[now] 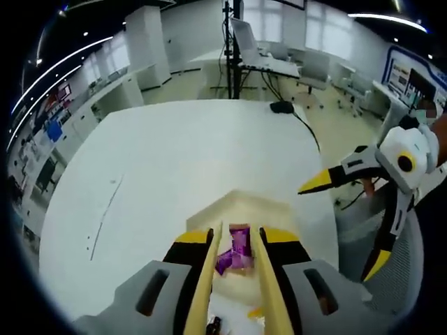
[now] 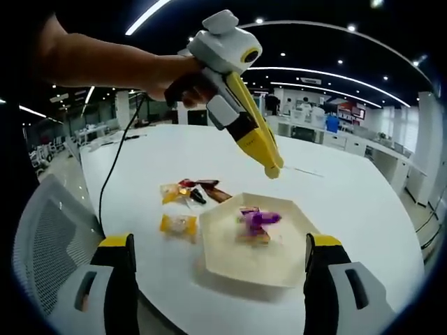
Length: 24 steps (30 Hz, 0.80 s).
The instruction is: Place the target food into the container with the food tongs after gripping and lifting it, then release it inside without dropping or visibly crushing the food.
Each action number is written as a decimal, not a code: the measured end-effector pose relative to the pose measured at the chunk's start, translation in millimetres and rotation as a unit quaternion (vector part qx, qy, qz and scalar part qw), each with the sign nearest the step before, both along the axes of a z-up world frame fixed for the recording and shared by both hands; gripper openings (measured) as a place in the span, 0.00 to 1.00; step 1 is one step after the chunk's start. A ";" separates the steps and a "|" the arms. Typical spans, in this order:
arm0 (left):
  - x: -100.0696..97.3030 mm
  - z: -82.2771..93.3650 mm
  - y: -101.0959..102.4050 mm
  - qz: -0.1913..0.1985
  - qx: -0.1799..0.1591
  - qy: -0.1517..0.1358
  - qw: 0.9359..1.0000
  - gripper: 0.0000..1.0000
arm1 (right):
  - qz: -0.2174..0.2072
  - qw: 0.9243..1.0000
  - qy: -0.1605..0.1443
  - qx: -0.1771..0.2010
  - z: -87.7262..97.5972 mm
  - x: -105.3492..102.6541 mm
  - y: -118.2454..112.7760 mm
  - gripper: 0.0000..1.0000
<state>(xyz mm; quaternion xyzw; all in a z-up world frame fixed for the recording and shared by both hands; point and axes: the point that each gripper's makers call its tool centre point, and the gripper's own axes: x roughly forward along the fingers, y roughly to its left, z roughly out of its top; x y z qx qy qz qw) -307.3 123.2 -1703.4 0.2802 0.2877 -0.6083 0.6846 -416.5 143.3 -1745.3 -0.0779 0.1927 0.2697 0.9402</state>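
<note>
My left gripper (image 1: 237, 241) hangs over the white table (image 1: 160, 181) with its yellow jaws set narrow and near parallel, nothing between them. Just beyond their tips, at 12 o'clock in the left gripper view, the purple-wrapped candy (image 1: 236, 252) lies inside the cream container (image 1: 279, 209).

In the right gripper view, the left gripper (image 2: 272, 167) enters from 11 o'clock, held in my hand (image 2: 178, 80), tips pointing down above the container (image 2: 230, 255) and clear of it. The purple-wrapped candy (image 2: 257, 219) rests near the container's middle, on a second, orange-brown wrapped piece (image 2: 255, 236).

My right gripper (image 2: 220, 262) has its jaws spread wide, one at 7 o'clock and one at 5 o'clock, with the container between them and nothing gripped.

On the table at 9 o'clock of the container lies a yellow-wrapped candy (image 2: 177, 225), just beside its rim. A small cluster of wrapped candies (image 2: 192, 190) sits beyond it, apart from the container.
</note>
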 end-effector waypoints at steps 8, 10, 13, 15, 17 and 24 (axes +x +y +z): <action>1.7 2.7 -0.2 0.005 -0.009 0.002 1.000 0.23 | -0.002 1.000 0.000 -0.001 0.1 0.2 -1.4 0.99; 2.5 3.1 -0.3 0.006 -0.011 0.002 1.000 0.23 | -0.002 1.000 0.001 0.001 0.1 0.2 -1.3 0.99; 1.8 4.6 -0.5 0.007 -0.014 0.005 1.000 0.23 | -0.001 1.000 0.001 0.001 -0.1 -0.1 -0.5 0.99; 2.4 4.1 0.0 0.007 -0.013 0.005 1.000 0.24 | -0.002 1.000 0.002 0.001 -0.2 -0.1 -0.9 0.99; 2.3 4.0 1.0 0.006 -0.013 0.004 1.000 0.24 | -0.004 1.000 -0.001 0.001 0.8 0.2 -1.5 0.99; 1.3 3.4 4.7 0.004 -0.015 0.003 1.000 0.24 | -0.003 1.000 0.002 0.000 -0.1 -0.3 -1.3 0.99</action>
